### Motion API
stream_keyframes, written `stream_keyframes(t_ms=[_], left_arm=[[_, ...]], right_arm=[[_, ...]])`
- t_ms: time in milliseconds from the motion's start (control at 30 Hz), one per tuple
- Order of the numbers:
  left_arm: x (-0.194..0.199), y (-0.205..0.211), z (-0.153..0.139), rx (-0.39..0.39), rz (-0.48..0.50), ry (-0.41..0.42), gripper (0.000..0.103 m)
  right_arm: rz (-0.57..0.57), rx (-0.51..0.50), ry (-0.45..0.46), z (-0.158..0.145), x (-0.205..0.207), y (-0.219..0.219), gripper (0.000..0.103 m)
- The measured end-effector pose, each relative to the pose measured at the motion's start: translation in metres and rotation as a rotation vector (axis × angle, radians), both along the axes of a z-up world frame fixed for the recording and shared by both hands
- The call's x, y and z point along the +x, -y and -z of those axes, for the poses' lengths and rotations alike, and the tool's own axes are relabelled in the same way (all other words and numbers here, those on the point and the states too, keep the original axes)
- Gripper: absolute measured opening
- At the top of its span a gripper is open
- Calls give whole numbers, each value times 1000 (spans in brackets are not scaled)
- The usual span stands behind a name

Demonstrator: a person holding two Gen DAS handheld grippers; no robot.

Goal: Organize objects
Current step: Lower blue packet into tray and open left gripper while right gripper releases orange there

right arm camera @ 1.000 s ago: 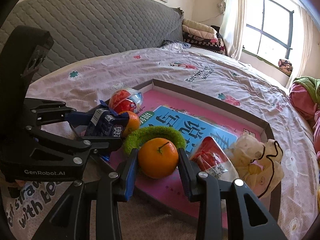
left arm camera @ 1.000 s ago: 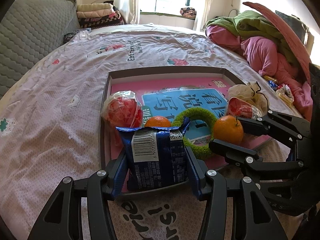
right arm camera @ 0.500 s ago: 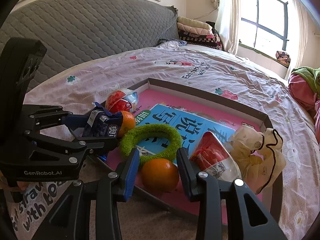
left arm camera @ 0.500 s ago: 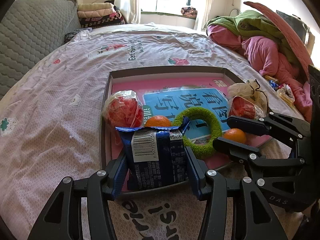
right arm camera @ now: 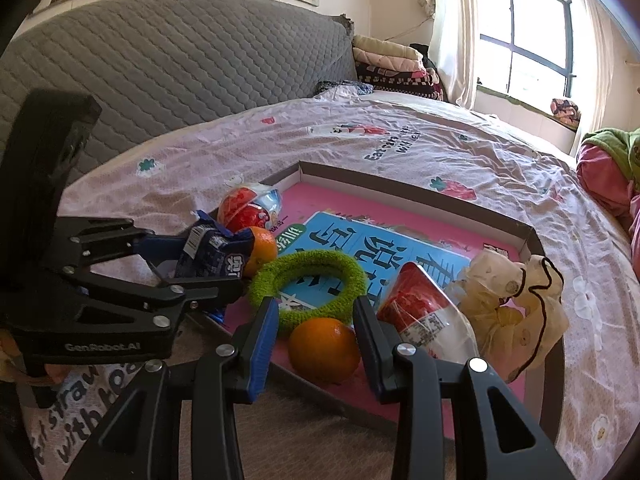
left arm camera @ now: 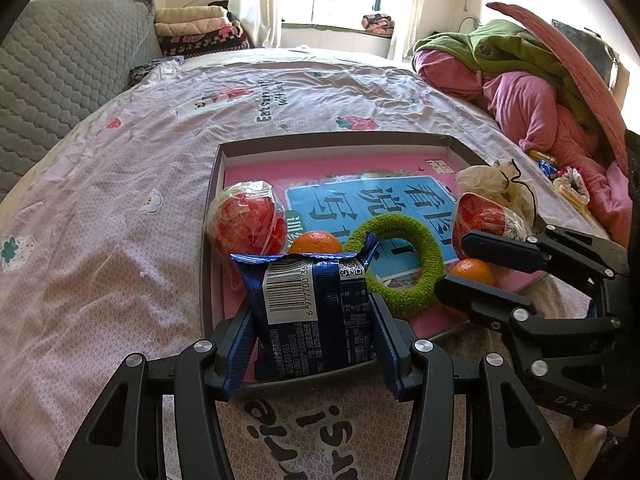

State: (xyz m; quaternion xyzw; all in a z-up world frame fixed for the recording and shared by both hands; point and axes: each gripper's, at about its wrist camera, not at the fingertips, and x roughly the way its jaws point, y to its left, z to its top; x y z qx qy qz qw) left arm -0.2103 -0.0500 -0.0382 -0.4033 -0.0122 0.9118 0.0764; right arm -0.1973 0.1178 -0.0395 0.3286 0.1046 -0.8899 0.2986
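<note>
A shallow brown tray (left arm camera: 340, 138) with a pink and blue printed floor lies on the bed. My left gripper (left arm camera: 310, 316) is shut on a blue snack packet (left arm camera: 312, 312), held upright over the tray's near left corner; in the right wrist view it (right arm camera: 224, 268) comes in from the left. My right gripper (right arm camera: 316, 308) is shut on an orange (right arm camera: 324, 350), which sits low between the fingers at the tray's near edge, next to a green fuzzy ring (right arm camera: 308, 260). A second orange (left arm camera: 316, 242) lies behind the packet.
The tray also holds two red snacks in clear wrap (left arm camera: 244, 220) (right arm camera: 416, 304) and a cream drawstring bag (right arm camera: 520, 300). Pink and green clothes (left arm camera: 520, 80) are piled at the right. A grey quilted headboard (right arm camera: 180, 60) stands behind, and small wrappers (left arm camera: 568, 184) lie on the sheet.
My right gripper has sunk with the orange from above the green ring down to the tray's near edge, and the orange now sits lower between the fingers. The left gripper and packet have not moved.
</note>
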Motion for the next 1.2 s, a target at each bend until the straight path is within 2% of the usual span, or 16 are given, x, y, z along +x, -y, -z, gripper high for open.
stream_keyframes(t_ms=[100,667,1200], left_arm=[[0,0,0,0,0,0,55],[3,1,-1,-3,-5,3,55],[5,2,-9,7,-10,-3,55]], right_arm=[[2,-12,1,-3,2,-2,44],[20,-44,-42,-29,14,-11,47],[72,-54,-34,-33,10,-24,49]])
